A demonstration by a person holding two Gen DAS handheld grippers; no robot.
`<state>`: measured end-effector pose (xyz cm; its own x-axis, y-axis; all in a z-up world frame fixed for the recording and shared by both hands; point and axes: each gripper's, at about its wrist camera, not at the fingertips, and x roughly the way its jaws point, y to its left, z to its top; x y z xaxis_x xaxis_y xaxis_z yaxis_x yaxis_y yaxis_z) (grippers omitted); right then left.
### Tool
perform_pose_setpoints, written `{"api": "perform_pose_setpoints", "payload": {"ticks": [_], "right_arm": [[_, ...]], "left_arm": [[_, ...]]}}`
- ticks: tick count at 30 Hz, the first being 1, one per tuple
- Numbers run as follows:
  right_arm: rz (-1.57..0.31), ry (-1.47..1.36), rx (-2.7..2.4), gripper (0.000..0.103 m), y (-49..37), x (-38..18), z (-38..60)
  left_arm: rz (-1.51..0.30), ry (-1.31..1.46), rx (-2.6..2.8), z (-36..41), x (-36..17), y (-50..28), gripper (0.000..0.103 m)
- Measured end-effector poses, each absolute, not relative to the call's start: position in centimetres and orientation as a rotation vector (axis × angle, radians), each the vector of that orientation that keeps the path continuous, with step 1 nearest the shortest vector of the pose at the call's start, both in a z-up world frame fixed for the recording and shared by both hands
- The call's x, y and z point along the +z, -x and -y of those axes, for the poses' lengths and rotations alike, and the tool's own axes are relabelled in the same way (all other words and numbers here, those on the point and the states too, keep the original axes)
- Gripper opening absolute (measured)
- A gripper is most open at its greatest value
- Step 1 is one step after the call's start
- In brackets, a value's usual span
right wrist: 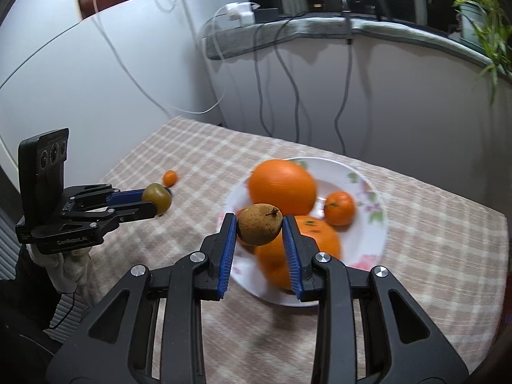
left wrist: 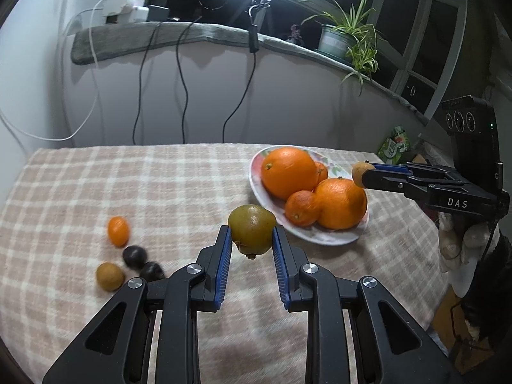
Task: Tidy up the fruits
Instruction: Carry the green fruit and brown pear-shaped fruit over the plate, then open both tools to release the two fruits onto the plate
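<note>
Oranges (left wrist: pixel 289 171) fill the floral plate (left wrist: pixel 323 235)

Two big oranges (left wrist: pixel 289 171) and two mandarins (left wrist: pixel 301 208) sit heaped on the floral plate (left wrist: pixel 320 235). A greenish-brown fruit (left wrist: pixel 252 228) and a rough brown fruit (right wrist: pixel 260 224) are held aloft. A kumquat (left wrist: pixel 118 231), a tan fruit (left wrist: pixel 109 276) and two dark, blurred, perhaps plum-like fruits (left wrist: pixel 135 256) lie clustered on the counter (left wrist: pixel 160 185).

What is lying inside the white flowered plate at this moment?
The plate holds two large oranges and two small mandarins. Anything underneath or behind them is covered. The right gripper holds a brown fruit above it.
</note>
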<state>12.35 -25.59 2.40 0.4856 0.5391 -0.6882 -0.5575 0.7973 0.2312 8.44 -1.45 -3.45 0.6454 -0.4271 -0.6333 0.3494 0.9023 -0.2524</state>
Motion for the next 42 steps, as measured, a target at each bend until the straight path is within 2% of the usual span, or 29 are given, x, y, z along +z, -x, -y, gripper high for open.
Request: {"api": "perform_pose_setpoints", "payload": {"ticks": [19,42], "right_arm": [[-0.854,-0.029,0.553,0.031,-16.3,0.4,31.1],[-0.895,-0.042,0.562,0.031,-17.6,-1.2,31.2]], "left_arm": [[-0.768,0.089,-0.472,4.8,-3.9,-11.8,0.024],[-0.789,0.063,-0.482,5.9,-4.3,-12.9,0.025]]}}
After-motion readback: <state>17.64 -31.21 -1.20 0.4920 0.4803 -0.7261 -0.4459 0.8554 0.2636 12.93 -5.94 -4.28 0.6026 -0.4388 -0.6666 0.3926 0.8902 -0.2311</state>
